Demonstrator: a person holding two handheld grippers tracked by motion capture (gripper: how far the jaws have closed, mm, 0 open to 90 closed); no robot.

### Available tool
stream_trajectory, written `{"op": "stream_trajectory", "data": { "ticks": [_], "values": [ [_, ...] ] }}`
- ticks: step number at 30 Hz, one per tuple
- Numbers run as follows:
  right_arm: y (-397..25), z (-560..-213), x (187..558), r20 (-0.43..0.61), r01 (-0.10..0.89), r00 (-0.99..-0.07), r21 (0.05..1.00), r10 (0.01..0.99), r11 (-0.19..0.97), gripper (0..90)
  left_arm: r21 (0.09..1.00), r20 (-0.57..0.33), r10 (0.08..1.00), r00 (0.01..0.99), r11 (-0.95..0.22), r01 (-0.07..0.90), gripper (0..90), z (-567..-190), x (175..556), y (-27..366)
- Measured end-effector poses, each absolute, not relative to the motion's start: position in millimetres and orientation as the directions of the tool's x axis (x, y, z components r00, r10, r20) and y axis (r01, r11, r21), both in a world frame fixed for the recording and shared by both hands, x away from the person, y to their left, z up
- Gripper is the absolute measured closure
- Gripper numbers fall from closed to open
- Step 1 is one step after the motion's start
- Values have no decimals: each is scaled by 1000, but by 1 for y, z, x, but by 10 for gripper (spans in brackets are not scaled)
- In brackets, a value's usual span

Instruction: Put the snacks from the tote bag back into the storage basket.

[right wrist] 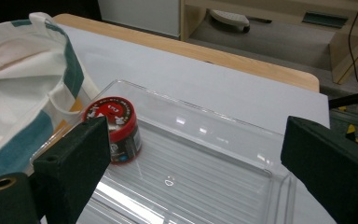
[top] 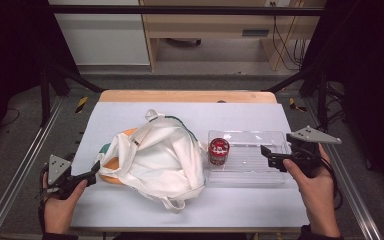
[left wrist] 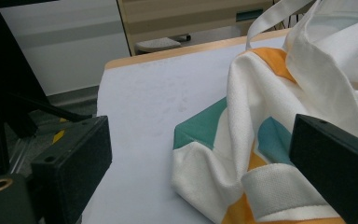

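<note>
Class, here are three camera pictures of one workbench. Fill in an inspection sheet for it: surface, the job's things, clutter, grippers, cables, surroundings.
Surface: white sheet over a wooden table.
Job's things: cloth bag, white with orange and teal patches, lying crumpled left of centre; red-lidded jar standing at the left end of a clear plastic tray.
Clutter: nothing seen.
Grippers: left gripper open, at the bag's near corner; right gripper open, over the tray; both hold nothing.
Cables: one trails from the right gripper; more hang by the far shelf.
Surroundings: dark frame, grey floor, wooden shelving.
</note>
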State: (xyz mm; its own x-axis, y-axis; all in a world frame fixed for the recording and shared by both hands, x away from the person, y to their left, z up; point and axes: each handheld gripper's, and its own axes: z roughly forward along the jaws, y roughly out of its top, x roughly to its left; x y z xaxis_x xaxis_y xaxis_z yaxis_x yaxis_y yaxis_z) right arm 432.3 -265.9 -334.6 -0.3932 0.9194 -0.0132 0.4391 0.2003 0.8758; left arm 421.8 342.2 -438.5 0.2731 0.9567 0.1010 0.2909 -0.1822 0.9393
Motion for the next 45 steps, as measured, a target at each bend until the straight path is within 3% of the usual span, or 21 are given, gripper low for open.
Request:
{"op": "stream_trajectory", "data": {
  "ticks": [45],
  "values": [
    [-313,-417,400,44,586,-340,791,939,175,55,933,109,954,279,-195,302,56,-441,423,340]
  ]
}}
